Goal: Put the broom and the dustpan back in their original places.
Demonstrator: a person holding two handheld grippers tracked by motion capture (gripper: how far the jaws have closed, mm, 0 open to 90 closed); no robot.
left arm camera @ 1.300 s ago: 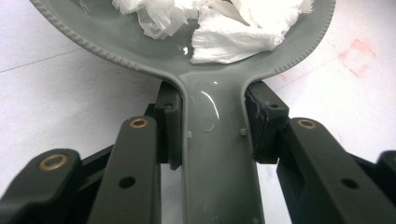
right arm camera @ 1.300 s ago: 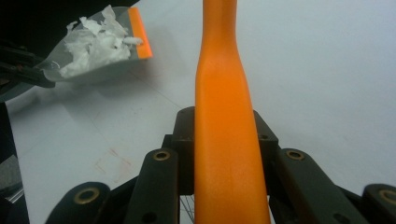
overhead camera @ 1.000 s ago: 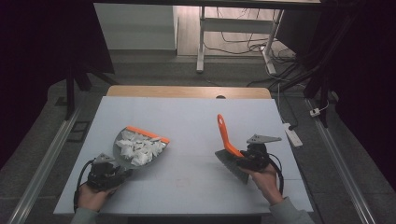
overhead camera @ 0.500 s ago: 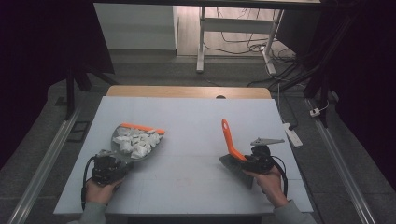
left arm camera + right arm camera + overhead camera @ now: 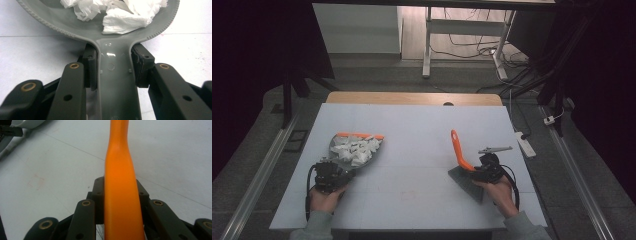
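From above we see our left gripper (image 5: 330, 174) at the counter's (image 5: 412, 125) near-left, its fingers (image 5: 90, 67) clenched on the grey dustpan's (image 5: 343, 152) handle; its own camera adds the crumpled white paper (image 5: 125, 17) in the pan. The pan's long axis runs away from us, orange lip farthest. Our right gripper (image 5: 482, 169), now nearer us than a second ago, grasps the brush's orange handle (image 5: 121, 192), which rises up and away.
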